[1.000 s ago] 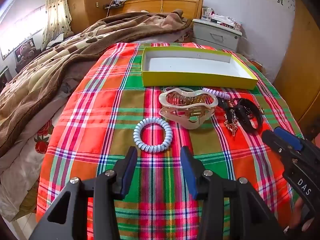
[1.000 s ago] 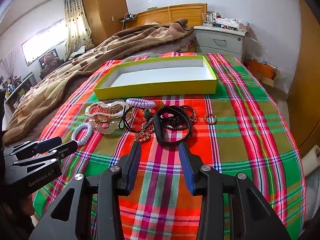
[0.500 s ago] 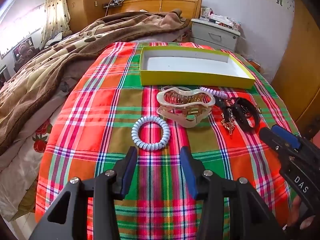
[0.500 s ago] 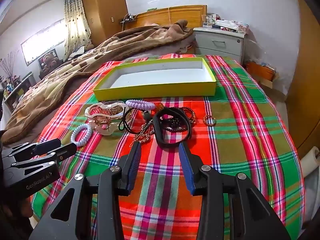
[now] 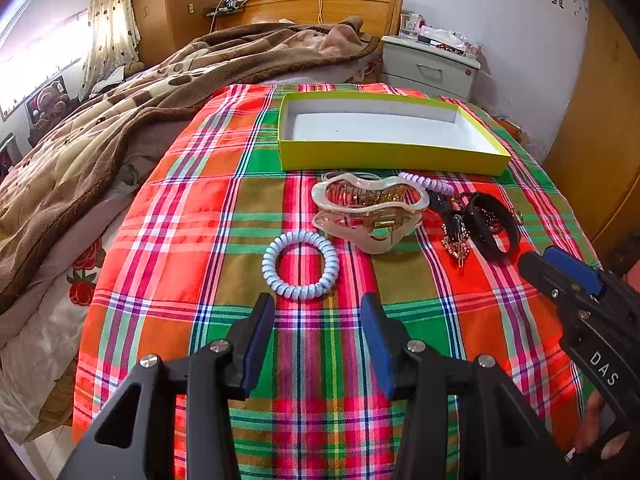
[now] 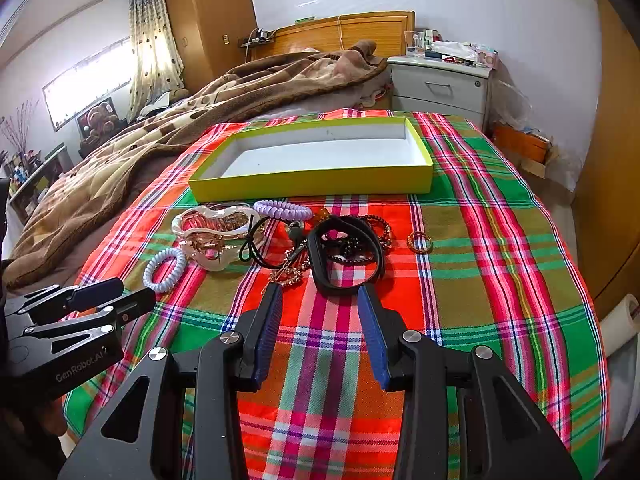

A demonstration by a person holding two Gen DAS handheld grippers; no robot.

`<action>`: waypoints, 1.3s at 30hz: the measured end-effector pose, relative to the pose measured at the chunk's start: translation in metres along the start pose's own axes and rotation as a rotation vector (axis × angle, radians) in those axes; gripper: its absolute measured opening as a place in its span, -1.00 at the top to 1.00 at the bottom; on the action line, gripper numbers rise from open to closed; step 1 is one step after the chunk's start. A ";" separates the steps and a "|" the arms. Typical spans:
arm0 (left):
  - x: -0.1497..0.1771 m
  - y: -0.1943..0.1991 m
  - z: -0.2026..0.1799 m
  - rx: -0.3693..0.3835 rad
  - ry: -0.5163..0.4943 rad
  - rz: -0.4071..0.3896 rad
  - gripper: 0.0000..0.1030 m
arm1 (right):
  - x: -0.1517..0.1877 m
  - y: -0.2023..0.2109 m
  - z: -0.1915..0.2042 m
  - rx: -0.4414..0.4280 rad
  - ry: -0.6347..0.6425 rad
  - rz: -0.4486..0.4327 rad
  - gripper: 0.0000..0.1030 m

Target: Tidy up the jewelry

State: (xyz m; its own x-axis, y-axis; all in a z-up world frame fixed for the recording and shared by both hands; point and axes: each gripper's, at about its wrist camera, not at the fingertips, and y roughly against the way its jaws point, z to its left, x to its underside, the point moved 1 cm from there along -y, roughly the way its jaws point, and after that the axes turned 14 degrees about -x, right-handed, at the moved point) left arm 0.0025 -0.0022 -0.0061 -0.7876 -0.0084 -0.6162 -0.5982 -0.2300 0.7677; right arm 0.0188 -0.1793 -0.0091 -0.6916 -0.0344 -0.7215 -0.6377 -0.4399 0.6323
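Observation:
An empty yellow box (image 5: 392, 156) (image 6: 312, 186) lies on the plaid cloth (image 5: 180, 240). In front of it lie a clear hair claw (image 5: 370, 216) (image 6: 214, 236), a pale blue coil hair tie (image 5: 300, 266) (image 6: 164, 266), a purple coil tie (image 5: 426, 182) (image 6: 282, 210), a black band (image 5: 496, 226) (image 6: 346, 258), dark beads (image 6: 380, 226), a gold chain piece (image 5: 456, 242) (image 6: 288, 272) and a gold ring (image 6: 420, 242). My left gripper (image 5: 318, 312) is open, just short of the blue tie. My right gripper (image 6: 320, 300) is open, just short of the black band.
A brown blanket (image 5: 100, 132) covers the bed's left and far side. A grey nightstand (image 6: 440, 84) stands behind the box by the wall. A wooden door (image 6: 616, 160) is at the right. The cloth's near edge drops off on the left.
Both grippers have drawn back slightly from the jewelry and stay open. Nothing on the cloth has moved.

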 end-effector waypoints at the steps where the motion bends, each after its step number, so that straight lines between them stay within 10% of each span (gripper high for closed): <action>1: 0.000 0.000 -0.001 -0.002 -0.001 0.000 0.10 | 0.000 0.000 0.000 -0.001 0.000 -0.001 0.22; 39: 0.001 0.001 -0.003 -0.009 -0.014 0.000 0.10 | -0.002 0.002 -0.002 -0.001 -0.006 -0.005 0.22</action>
State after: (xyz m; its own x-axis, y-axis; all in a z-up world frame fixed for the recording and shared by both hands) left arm 0.0012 -0.0052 -0.0064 -0.7897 0.0054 -0.6134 -0.5968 -0.2386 0.7661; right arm 0.0193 -0.1820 -0.0072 -0.6908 -0.0269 -0.7226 -0.6406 -0.4406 0.6288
